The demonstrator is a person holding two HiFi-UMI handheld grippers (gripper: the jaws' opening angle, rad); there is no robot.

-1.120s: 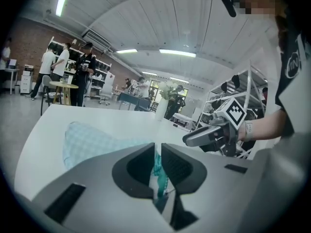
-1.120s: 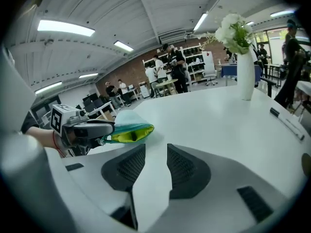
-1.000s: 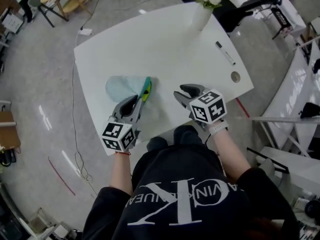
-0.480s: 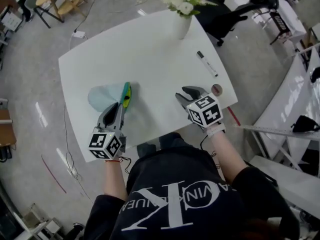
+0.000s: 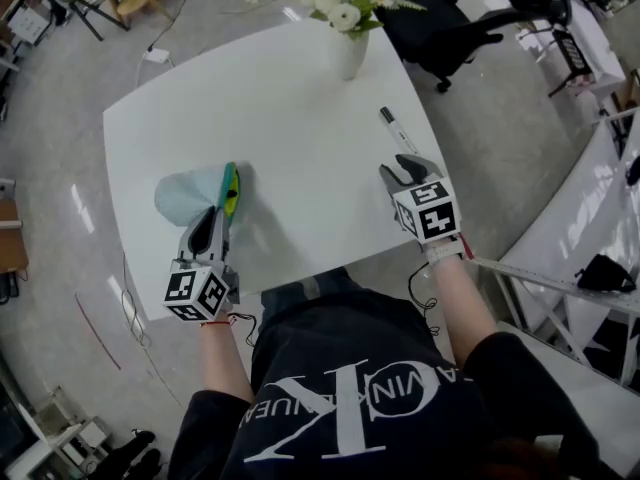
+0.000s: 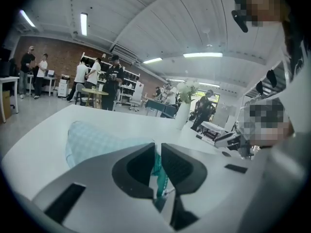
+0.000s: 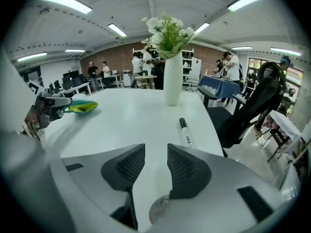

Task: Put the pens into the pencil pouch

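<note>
A light blue pencil pouch (image 5: pixel 184 194) with a green and yellow opening edge (image 5: pixel 229 188) lies on the left of the white table (image 5: pixel 300 138). My left gripper (image 5: pixel 213 224) is shut on that edge; in the left gripper view a teal strip (image 6: pixel 158 168) is pinched between the pads, and the pouch (image 6: pixel 97 141) spreads out beyond. A white marker pen (image 5: pixel 397 130) with a black cap lies near the table's right edge. My right gripper (image 5: pixel 407 171) stands open and empty just short of it; the pen (image 7: pixel 186 132) lies ahead, slightly right of the jaws (image 7: pixel 156 162).
A white vase (image 5: pixel 347 53) of flowers stands at the table's far side, also ahead in the right gripper view (image 7: pixel 172 84). A round cable hole (image 7: pixel 159 212) sits under the right gripper. A black office chair (image 5: pixel 470 18) stands beyond the table's right corner.
My right gripper has swung right across the table, close to the marker pen. The left gripper has shifted a little, still gripping the pouch's edge.
</note>
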